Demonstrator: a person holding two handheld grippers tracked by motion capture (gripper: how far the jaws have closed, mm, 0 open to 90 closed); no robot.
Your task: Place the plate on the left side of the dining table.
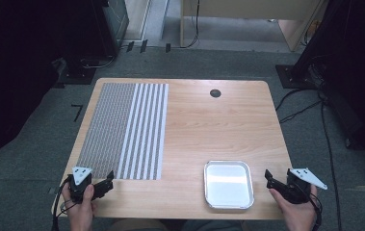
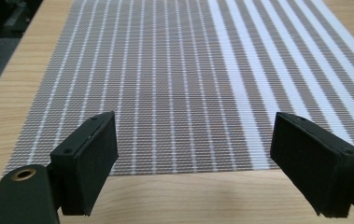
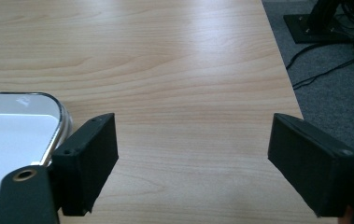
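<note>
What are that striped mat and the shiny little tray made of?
The mat looks like woven plastic or vinyl mesh: a fine grid weave with white stripes shows in the left gripper view. The tray seems to be polished metal, perhaps steel or aluminium, judging by its bright, reflective rim.

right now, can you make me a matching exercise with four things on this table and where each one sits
Things:
1. striped mat
2. metal tray
3. left gripper
4. right gripper

Places:
A. at the table's right near edge, beside the tray
B. flat on the table's left half
C. at the mat's near edge
D. near edge of the table, right of the middle

Pairs: 1-B, 2-D, 3-C, 4-A
</note>
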